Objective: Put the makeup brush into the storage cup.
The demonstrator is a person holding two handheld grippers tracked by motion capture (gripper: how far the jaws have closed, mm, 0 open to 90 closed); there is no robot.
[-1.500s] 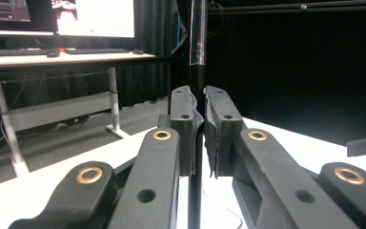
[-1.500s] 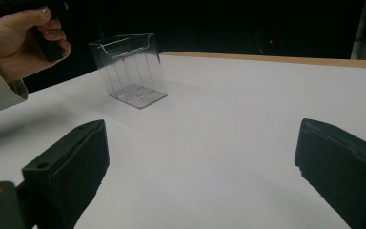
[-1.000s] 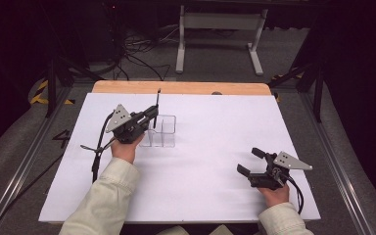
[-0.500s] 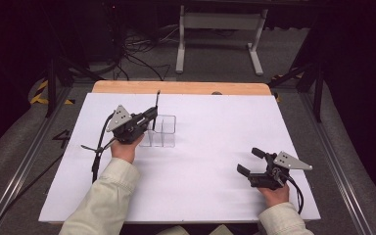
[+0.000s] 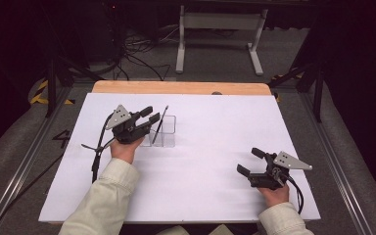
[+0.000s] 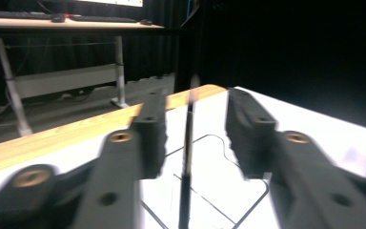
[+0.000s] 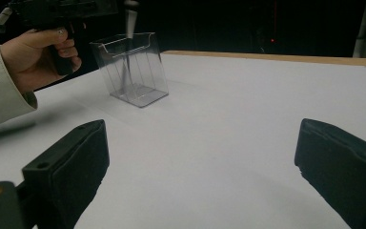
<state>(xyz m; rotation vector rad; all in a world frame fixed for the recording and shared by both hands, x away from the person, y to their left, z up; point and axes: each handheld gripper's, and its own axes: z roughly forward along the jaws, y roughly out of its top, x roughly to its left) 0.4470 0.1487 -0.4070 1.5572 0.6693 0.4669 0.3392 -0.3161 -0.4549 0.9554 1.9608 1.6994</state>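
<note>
Standing in one clear plastic holder (image 5: 162, 131) on the white table (image 5: 215, 147) is one dark pen (image 5: 159, 124), leaning. The left gripper view shows the pen (image 6: 187, 157) free between jaws that have just been opening, touching neither. The left gripper (image 5: 147, 117) hovers just beside the holder; the right gripper (image 5: 247, 161), well apart from it, gapes wide and empty.

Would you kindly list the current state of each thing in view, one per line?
Pen: standing tilted in the clear holder, released.
Holder: upright on the white sheet.
Left gripper: jaws have just been opening; pen between them, not pressed.
Right gripper: open, empty, low over the sheet.
</note>
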